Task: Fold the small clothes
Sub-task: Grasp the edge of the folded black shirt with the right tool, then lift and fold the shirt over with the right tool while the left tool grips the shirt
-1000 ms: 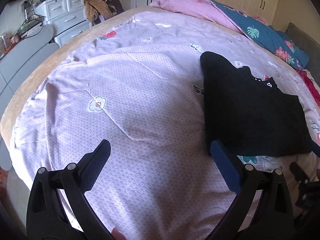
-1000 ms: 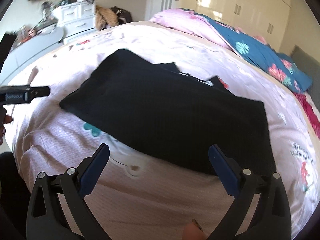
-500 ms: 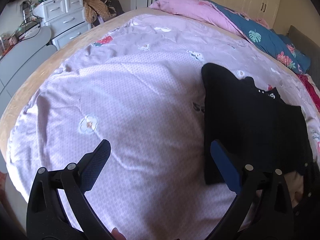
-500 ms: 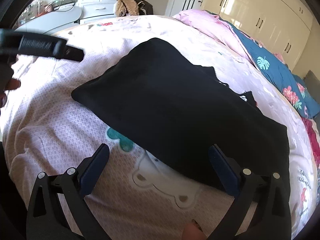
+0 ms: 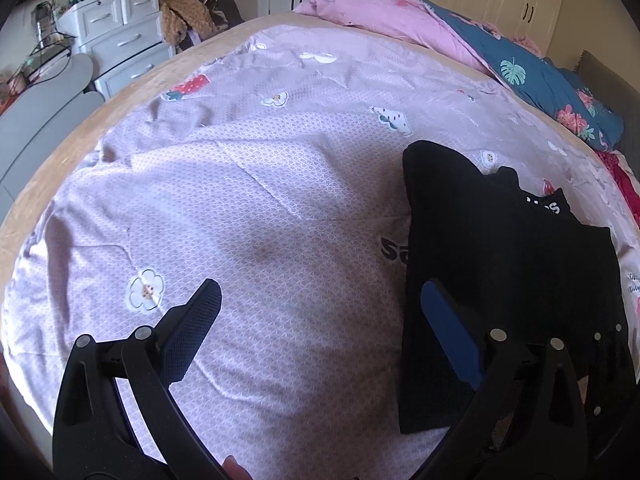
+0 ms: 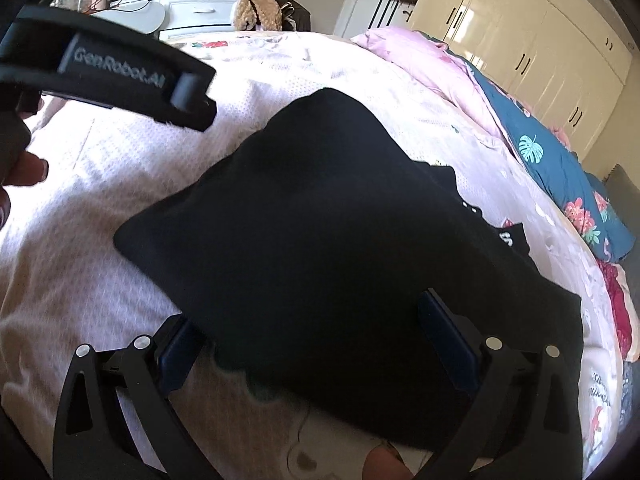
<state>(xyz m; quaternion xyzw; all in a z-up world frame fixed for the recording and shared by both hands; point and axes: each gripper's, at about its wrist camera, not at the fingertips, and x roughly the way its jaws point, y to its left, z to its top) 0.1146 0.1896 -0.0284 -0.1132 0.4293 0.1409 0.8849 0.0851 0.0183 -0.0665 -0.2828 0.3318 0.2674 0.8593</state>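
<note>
Sunlit bedroom around you: a bed (image 5: 280, 200) spread with a lilac patterned sheet printed with flowers and strawberries fills both views, with a white chest of drawers (image 5: 120, 44) past its far left corner and cream wardrobe doors (image 6: 532, 40) along the far wall. A pink and teal floral quilt (image 5: 460, 52) is bunched along the bed's far edge.

Your folded black cloth garment (image 6: 340, 248) lies flat toward the right side of the bed, one long edge running from the near edge up toward the middle, its far corner pointing at the quilt. A second layer with white lettering peeks out on its right side.

Your left tool (image 5: 320, 320) hangs over the near edge of the bed with its blue-padded fingers spread wide apart; the left finger is over bare sheet, the right one over the garment's left margin. The whole left half of the bed lies bare beside it.

Your right tool (image 6: 316, 340) is also spread wide, straddling the garment's near edge: the left finger is partly hidden under the near left corner, the right finger lies on top of the fabric. Whether either touches, you cannot tell.
</note>
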